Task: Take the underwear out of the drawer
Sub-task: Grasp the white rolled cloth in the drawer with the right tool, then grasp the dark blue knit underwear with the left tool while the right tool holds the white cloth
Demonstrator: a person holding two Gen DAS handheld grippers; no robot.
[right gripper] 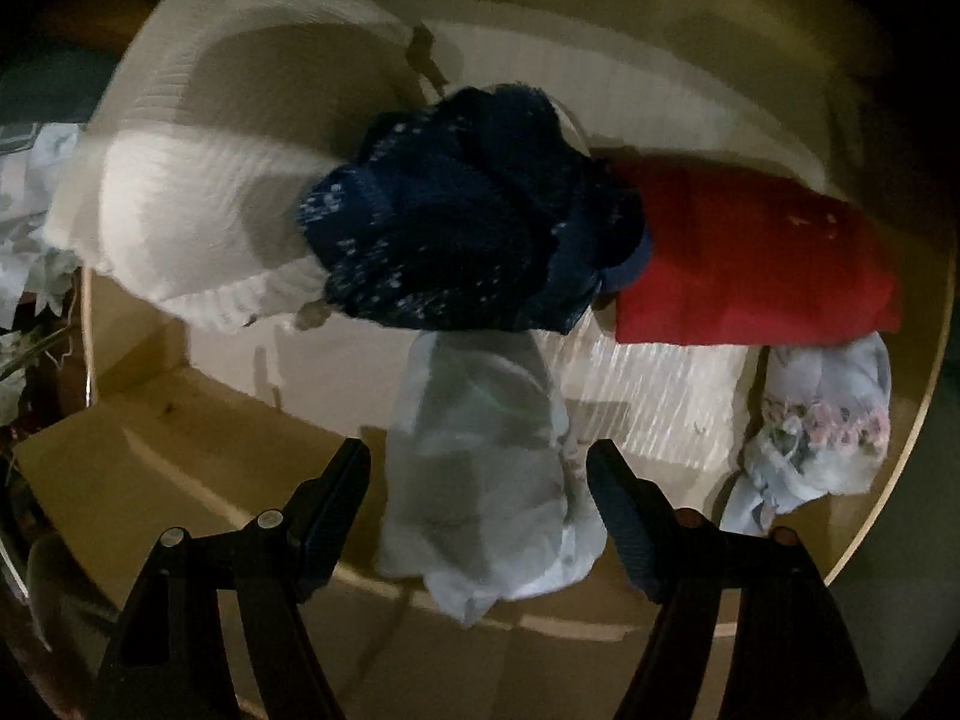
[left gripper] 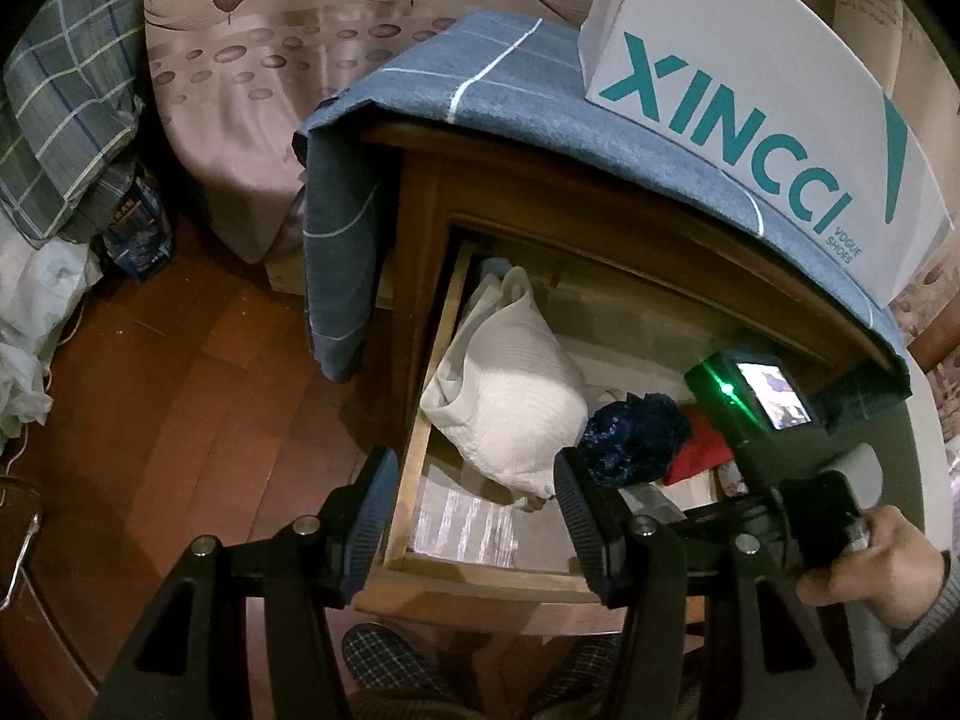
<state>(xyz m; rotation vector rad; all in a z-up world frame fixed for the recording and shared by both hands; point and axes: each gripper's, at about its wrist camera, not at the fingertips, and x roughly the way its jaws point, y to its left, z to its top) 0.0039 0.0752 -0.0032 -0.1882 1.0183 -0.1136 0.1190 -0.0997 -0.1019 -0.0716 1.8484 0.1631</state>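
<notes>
Left gripper (left gripper: 474, 504): right up close to the lens, black fingers spread apart with nothing between them, hovering over the front left corner of the drawer (left gripper: 420, 420).
Right gripper (right gripper: 480, 480): down inside the drawer, pointing steeply at the contents; jaws parted either side of the pale blue garment (right gripper: 486, 468), pads not seen pressing it. From the left wrist view, a hand (left gripper: 864, 564) grips its handle at the drawer's right.
Pale blue garment: crumpled, lying near the front wall of the drawer, just in front of the navy piece.
White knit garment (left gripper: 516, 396): big bundle at the left end of the drawer.
Navy patterned underwear (right gripper: 468, 210): bunched in the middle, touching the white bundle and the red one.
Red garment (right gripper: 756, 258): folded, right of the navy.
Floral cloth (right gripper: 822, 426): front right corner.
Shoe box (left gripper: 750, 90): on the blue cloth (left gripper: 468, 78) covering the cabinet top.
</notes>
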